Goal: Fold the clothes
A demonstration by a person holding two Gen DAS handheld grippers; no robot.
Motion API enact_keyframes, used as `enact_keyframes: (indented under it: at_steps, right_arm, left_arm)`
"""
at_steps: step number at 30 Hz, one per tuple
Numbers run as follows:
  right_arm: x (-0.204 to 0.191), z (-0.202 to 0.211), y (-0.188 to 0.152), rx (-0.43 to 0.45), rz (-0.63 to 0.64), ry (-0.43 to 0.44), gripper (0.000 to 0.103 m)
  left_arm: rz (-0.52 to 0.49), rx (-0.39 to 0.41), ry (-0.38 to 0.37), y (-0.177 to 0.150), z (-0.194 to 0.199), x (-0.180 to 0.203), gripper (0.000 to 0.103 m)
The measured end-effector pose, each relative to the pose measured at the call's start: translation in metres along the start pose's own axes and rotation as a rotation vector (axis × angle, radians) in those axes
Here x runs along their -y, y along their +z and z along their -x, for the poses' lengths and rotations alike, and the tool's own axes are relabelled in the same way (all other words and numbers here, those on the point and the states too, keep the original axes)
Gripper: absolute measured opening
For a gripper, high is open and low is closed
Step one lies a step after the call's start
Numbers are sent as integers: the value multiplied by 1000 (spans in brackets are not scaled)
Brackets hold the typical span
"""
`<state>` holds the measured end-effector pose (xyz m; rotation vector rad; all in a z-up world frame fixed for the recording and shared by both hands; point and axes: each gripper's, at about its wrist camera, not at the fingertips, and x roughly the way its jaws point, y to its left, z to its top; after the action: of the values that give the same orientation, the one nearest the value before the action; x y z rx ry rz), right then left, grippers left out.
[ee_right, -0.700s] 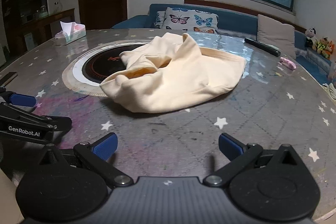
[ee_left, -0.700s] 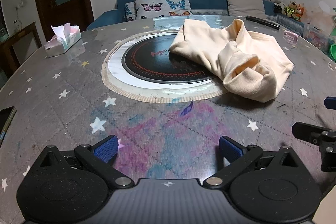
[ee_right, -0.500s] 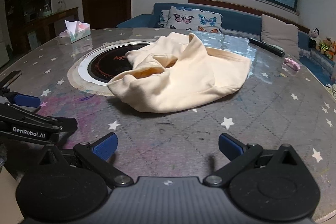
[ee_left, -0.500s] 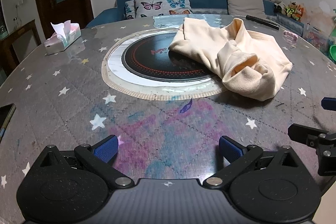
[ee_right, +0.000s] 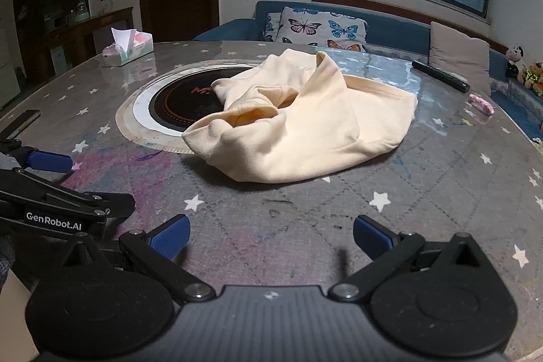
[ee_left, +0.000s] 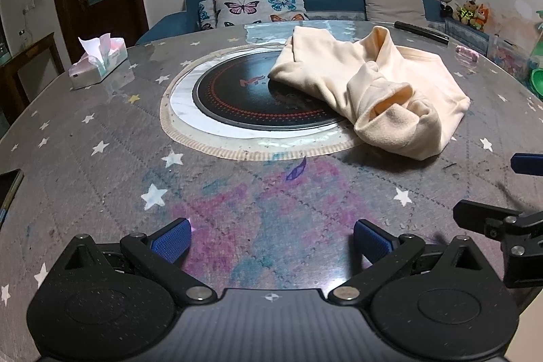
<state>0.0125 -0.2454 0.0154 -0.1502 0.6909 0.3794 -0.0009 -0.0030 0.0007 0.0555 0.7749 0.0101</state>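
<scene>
garment (ee_right: 305, 124): cream sweatshirt, crumpled in a loose heap on the round table (ee_right: 441, 192); left part overlaps the dark round hotplate (ee_left: 251, 97) at table centre, rest on the star-print cover.
garment folds: one sleeve opening faces the near edge, a raised ridge of cloth along the top.
left gripper (ee_left: 271, 238): low over the near table edge, blue pads spread wide, nothing between them; well apart from garment.
right gripper (ee_right: 269, 234): low over the near edge, pads spread wide, empty; garment straight ahead, not touching.
gripper relation: side by side, each visible at the edge of the other's view.
path to garment: bare star-print cover only.
tissue box (ee_left: 98, 68): far left on the table, tissue sticking up, well apart from garment.
remote control (ee_right: 441, 75): dark, far right on the table, behind garment.
pink item (ee_right: 482, 102): small, near the right rim; kind cannot be told.
phone (ee_right: 22, 121): dark slab at the left rim.
background: blue sofa (ee_right: 390, 29) with butterfly cushion (ee_right: 319, 27), beyond the table.
</scene>
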Motion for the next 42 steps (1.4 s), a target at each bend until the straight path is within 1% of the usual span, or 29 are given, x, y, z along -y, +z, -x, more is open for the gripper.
enact_keyframes:
  at_steps: [22,42]
  right_arm:
    - [4,-9,5,-23,-9,-13,103]
    - [7,-16,16,-24,-9,-14,103]
  left_arm:
    - [-6,4,-3,9,-7,3,103]
    - [-9,-1,-1,20,-16,4,103]
